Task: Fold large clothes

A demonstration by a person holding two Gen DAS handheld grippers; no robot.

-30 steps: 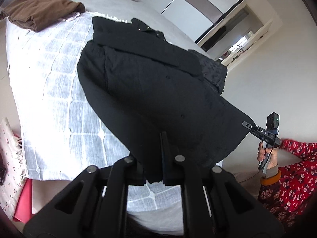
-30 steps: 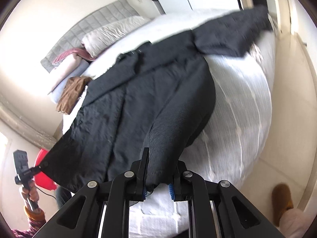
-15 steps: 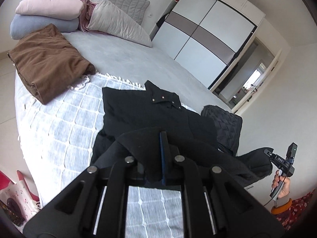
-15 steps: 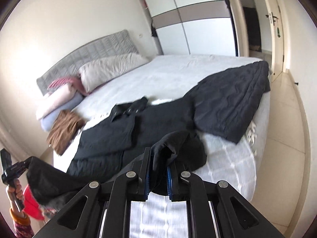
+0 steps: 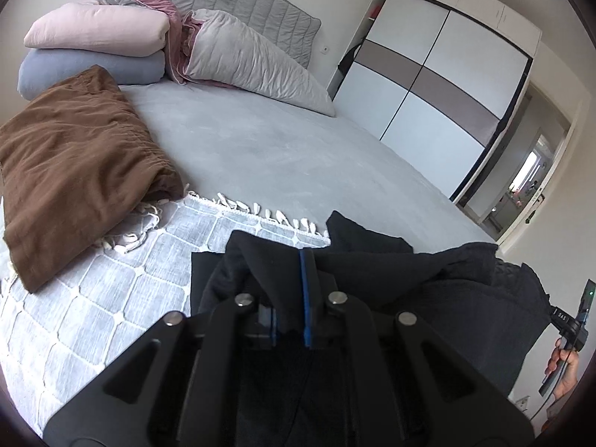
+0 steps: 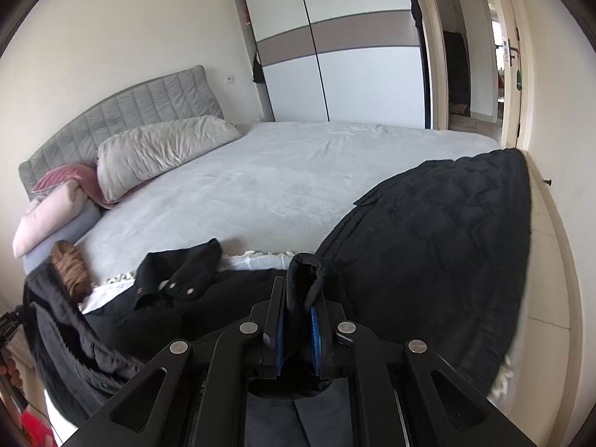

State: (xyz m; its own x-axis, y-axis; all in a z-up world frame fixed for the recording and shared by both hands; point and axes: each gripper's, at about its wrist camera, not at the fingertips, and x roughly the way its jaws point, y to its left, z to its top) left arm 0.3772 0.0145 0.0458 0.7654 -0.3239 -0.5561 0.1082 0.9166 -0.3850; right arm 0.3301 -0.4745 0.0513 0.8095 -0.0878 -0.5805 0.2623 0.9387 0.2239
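- Left gripper (image 5: 290, 294), low centre of its frame: jaws clamped on a hem corner of the black coat (image 5: 465, 298), the cloth pinched between the blue pads.
- Right gripper (image 6: 298, 309), low centre: jaws likewise pinched on a bunched fold of coat hem.
- Both corners held up and forward, judged so the lower half can fold over toward the collar (image 6: 178, 279), which lies flat at lower left.
- Coat rests on the checked throw (image 5: 93, 316) at the bed's near end.
- Nearby: brown folded garment (image 5: 74, 171) at left, quilted black jacket (image 6: 447, 242) at right, just beside the coat; it may crowd the fold.
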